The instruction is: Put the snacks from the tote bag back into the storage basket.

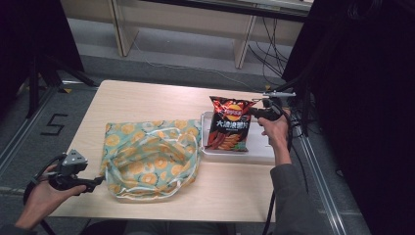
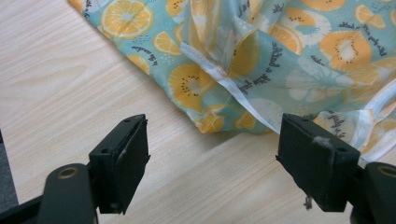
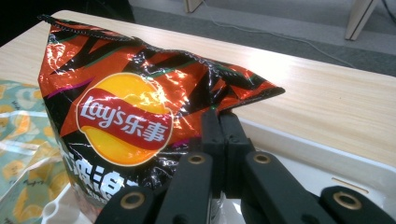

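A red and black Lay's chip bag (image 1: 229, 123) (image 3: 126, 116) stands upright in a white tray (image 1: 262, 149) (image 3: 327, 163) at the table's right side. My right gripper (image 1: 255, 112) (image 3: 219, 121) is shut on the bag's upper right edge, its jaws pinching the foil. A teal cloth bag printed with orange slices (image 1: 149, 156) (image 2: 261, 60) lies crumpled in the middle of the table, its mouth facing the front edge. My left gripper (image 1: 98, 182) (image 2: 212, 168) hovers open just off the cloth bag's near left corner, with bare wood between its jaws.
The wooden table (image 1: 147, 103) has bare room at the back and left. Past it stand pale furniture legs (image 1: 242, 44) and cables on the floor. A tripod (image 1: 44, 73) stands at far left, dark curtains at right.
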A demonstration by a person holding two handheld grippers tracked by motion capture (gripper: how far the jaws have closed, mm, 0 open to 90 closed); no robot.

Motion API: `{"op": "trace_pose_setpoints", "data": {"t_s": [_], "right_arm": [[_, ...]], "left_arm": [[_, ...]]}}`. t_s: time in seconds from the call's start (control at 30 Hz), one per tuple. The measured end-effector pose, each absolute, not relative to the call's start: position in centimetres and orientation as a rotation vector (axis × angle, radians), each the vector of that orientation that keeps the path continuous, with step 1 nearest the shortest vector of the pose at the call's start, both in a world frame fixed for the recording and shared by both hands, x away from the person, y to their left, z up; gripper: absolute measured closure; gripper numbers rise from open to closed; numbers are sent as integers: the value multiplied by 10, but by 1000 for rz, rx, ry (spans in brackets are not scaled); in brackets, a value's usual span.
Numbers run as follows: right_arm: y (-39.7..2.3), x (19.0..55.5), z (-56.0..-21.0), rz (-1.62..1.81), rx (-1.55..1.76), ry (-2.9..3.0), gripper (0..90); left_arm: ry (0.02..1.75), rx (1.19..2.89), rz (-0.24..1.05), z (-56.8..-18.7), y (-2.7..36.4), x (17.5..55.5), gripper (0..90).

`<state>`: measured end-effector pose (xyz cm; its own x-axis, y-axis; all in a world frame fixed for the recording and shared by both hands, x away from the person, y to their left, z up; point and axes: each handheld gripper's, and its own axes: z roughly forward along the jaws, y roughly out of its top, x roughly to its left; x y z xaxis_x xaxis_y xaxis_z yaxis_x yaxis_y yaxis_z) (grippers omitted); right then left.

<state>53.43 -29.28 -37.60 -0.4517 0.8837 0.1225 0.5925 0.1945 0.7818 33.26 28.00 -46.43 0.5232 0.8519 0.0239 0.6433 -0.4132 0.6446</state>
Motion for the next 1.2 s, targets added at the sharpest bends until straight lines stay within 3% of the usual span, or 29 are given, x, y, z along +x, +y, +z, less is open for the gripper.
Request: {"op": "trace_pose_setpoints", "data": {"t_s": [0.4, 1.2], "right_arm": [[-300, 534, -378, 1161, 1415, 2134, 897], [-282, 544, -402, 1156, 1442, 2084, 673]], "left_arm": [[1215, 2183, 475, -465, 279, 332, 239], [1204, 2216, 470, -465, 280, 332, 239]]}}
